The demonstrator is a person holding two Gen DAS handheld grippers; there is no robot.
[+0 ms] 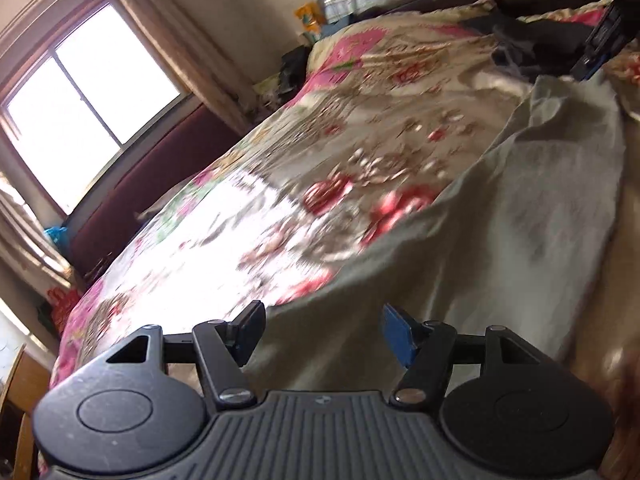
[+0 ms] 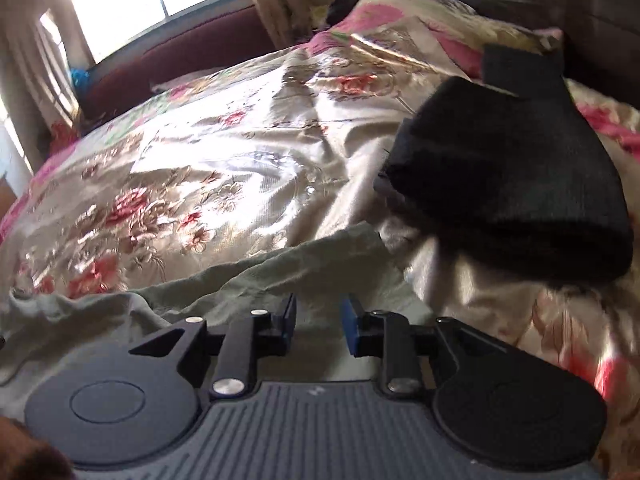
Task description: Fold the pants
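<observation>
Sunlight from a window [image 1: 76, 108] fell across a bed covered by a shiny floral bedspread [image 1: 280, 184]. Grey-green pants [image 1: 500, 240] lay spread on the near part of the bed, reaching under both grippers. The left gripper [image 1: 324, 334] hovered above them with its jaws wide apart and nothing between them. The right gripper [image 2: 318, 326] had its jaws parted by a narrower gap, also empty, over the pants' edge [image 2: 224, 276]. A folded black garment [image 2: 512, 184] sat on the bedspread just beyond.

Left gripper [image 1: 324, 334] fingers wide apart, right gripper [image 2: 318, 328] fingers narrowly parted, both empty.
</observation>
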